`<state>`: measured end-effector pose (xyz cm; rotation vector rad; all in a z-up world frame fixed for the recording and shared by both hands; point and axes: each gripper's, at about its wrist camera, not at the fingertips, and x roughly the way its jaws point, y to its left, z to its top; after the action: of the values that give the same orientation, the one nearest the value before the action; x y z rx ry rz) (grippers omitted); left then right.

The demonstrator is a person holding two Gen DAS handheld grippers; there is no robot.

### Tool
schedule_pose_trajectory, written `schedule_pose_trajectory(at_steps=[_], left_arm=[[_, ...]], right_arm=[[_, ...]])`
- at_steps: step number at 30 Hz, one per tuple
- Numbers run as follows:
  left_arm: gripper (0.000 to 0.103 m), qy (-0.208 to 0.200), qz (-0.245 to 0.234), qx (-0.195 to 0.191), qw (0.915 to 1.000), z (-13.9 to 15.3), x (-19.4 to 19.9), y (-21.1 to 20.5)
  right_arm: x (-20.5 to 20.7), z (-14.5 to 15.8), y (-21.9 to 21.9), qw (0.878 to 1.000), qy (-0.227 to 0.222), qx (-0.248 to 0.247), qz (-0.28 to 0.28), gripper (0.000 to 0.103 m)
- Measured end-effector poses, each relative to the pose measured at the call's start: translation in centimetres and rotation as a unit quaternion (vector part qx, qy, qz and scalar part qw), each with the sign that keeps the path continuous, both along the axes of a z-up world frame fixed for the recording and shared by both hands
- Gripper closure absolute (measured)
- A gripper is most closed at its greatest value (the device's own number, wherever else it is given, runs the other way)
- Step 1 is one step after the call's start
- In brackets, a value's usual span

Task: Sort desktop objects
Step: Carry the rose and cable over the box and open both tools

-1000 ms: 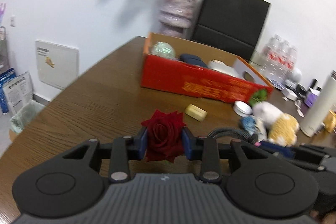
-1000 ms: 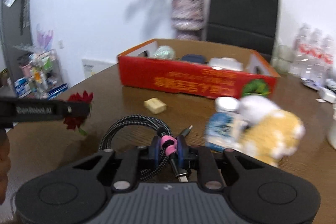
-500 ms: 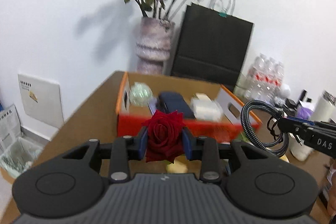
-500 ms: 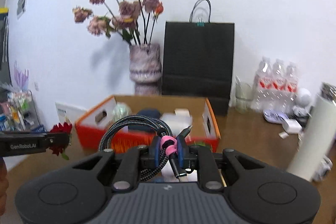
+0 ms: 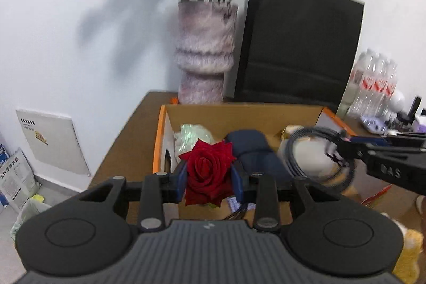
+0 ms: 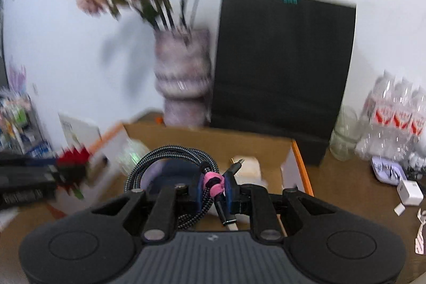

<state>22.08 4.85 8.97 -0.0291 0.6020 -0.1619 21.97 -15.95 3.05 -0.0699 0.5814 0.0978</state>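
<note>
Squarely between hand-held gripper (image 5: 209,178) pads: rose (image 5: 207,172)

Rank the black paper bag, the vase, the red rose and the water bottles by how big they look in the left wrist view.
1. black paper bag
2. vase
3. red rose, though it sits close to the camera in the left gripper, which inflates it
4. water bottles; unsure against the rose

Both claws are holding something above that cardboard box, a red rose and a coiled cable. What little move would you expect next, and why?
Probably a short lowering, then opening. The left gripper is shut on the red rose and the right gripper on the coiled cable, both over the open box, which already holds other items.
</note>
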Motion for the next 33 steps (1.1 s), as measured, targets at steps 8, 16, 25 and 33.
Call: schedule_pose_trajectory(at_steps=[8,16,25,33], left_arm=[[0.066,0.037,-0.005,0.029,0.9989,-3.3,3.2,-1.0],[0.029,0.026,-0.025,0.041,0.9985,-2.5,2.5,-1.6],[0.000,-0.021,0.032,0.038,0.9986,2.7,0.2,-1.4],[0.000,-0.032,0.055,0.036,0.9973,4.9,-4.0,-2.2]], right_arm=[[3.1,-3.7,-2.3,0.991,0.108,-0.073,-0.026,0.088],[5.6,-6.5,-1.8,0.982,0.178,-0.065,-0.012,0.084],[2.2,-0.2,-3.8,0.994,0.103,0.005,-0.019,0.043],[-3.7,4.9,-4.4,0.999,-0.007,0.045,-0.001,0.011]])
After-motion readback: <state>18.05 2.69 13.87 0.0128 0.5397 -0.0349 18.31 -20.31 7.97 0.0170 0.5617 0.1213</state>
